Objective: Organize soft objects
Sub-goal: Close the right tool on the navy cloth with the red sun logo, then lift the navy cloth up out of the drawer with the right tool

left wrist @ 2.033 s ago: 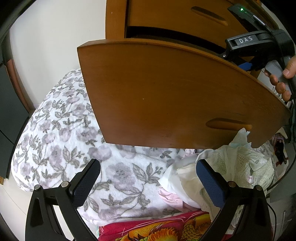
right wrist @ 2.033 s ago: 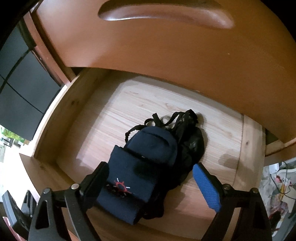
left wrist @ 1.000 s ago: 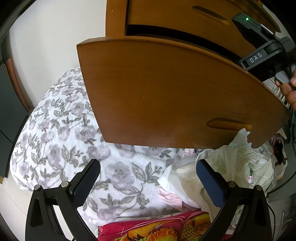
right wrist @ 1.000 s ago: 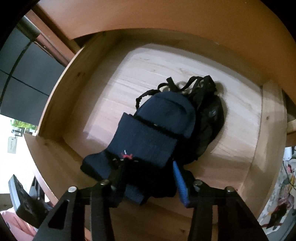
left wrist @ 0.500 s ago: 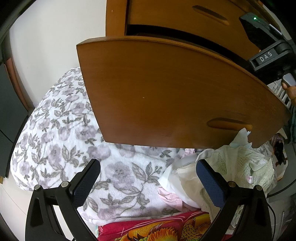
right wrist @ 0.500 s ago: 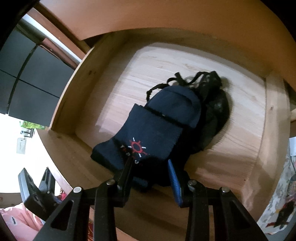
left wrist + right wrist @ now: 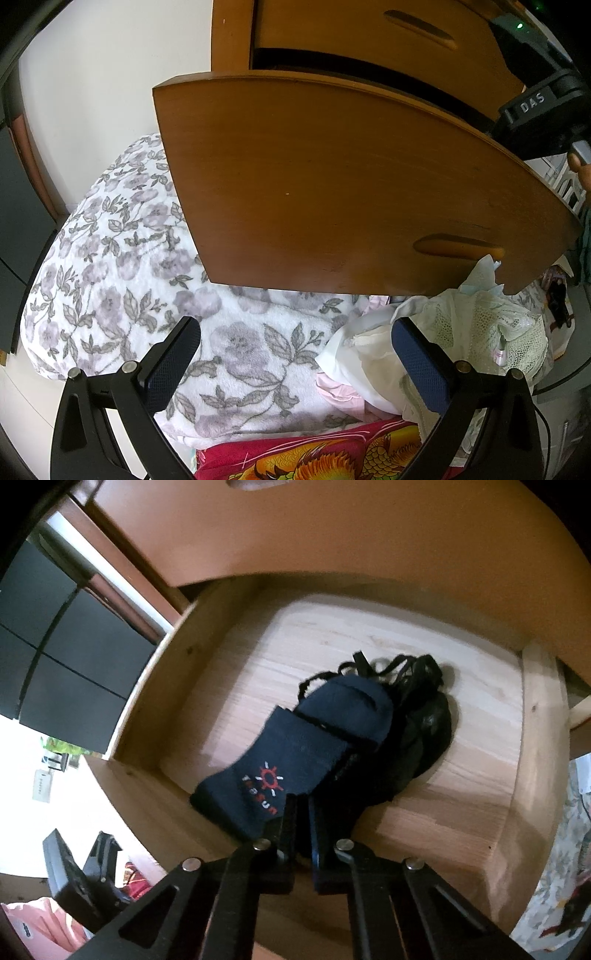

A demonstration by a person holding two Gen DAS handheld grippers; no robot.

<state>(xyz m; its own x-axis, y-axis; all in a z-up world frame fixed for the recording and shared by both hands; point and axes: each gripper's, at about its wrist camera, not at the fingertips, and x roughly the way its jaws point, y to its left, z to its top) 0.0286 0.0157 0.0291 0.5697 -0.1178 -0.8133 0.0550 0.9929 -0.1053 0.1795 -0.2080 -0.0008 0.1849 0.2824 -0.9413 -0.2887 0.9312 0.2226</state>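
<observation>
with its 2 fingers (image 7: 286, 823) drawn almost together, the right gripper (image 7: 302, 823) points steeply down into the open drawer (image 7: 535, 775); its fingers have just been closing. dark fabric sits in the narrow gap between them, so they appear to pinch the near edge of the dark clothing, though the contact itself is partly hidden by the finger frames.

the navy folded garment (image 7: 280, 771), marked with a red sun logo, lies just ahead of the fingertips and slightly to the left in the right wrist view. its long axis runs diagonally, from the near left corner of the drawer toward the far right. at its far end it overlaps a black strappy item (image 7: 421, 716). both rest on the pale wooden drawer floor, toward the front wall.

the left gripper (image 7: 295, 363) is released, its 2 blue pads spread wide with nothing between them. it hovers over the floral blanket (image 7: 110, 258) on the bed, below the drawer front (image 7: 332, 184). a pile of white lace garments (image 7: 480, 325) lies beside its right finger.

judgement: the right hand is far nearer the drawer contents. the coming move turns on the pinch at the near edge: a pull toward the drawer front would drag the garment along its long axis.
</observation>
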